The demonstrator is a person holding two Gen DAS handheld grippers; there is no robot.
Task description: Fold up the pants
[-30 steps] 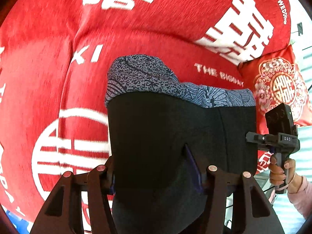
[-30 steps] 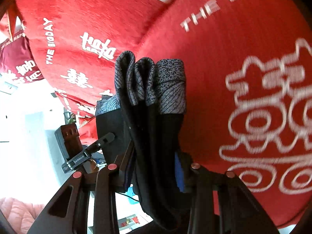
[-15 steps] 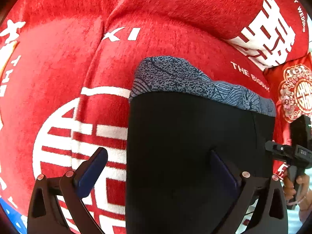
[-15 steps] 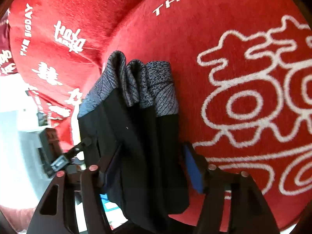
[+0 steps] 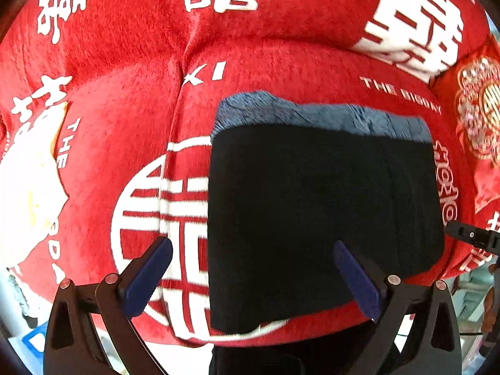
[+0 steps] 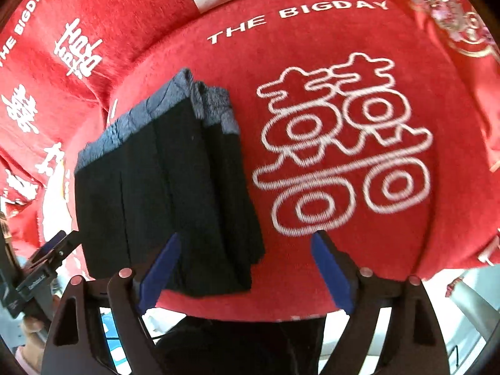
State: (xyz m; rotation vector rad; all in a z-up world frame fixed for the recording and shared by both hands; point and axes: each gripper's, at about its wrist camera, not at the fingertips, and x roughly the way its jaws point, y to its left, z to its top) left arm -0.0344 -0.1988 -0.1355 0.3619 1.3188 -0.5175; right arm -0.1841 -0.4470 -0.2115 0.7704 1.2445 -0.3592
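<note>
The black pants (image 5: pixel 325 218) lie folded into a compact rectangle on the red sofa seat (image 5: pixel 281 68), with their grey patterned waistband (image 5: pixel 312 115) at the far edge. In the right wrist view the pants (image 6: pixel 162 193) show stacked layers. My left gripper (image 5: pixel 253 276) is open and empty, its fingers straddling the near left part of the pants. My right gripper (image 6: pixel 247 268) is open and empty, above the near right corner of the pants. The other gripper shows at the edge of each view (image 5: pixel 472 237) (image 6: pixel 40 268).
The sofa wears a red cover with white characters and "THE BIGDAY" lettering (image 6: pixel 297 15). A red embroidered cushion (image 5: pixel 478 118) sits at the right end. The seat's front edge (image 6: pixel 281 312) is just below the grippers, with floor beyond.
Both grippers let go of the pants and opened wide, then drew back. The pants now rest flat on the seat.
</note>
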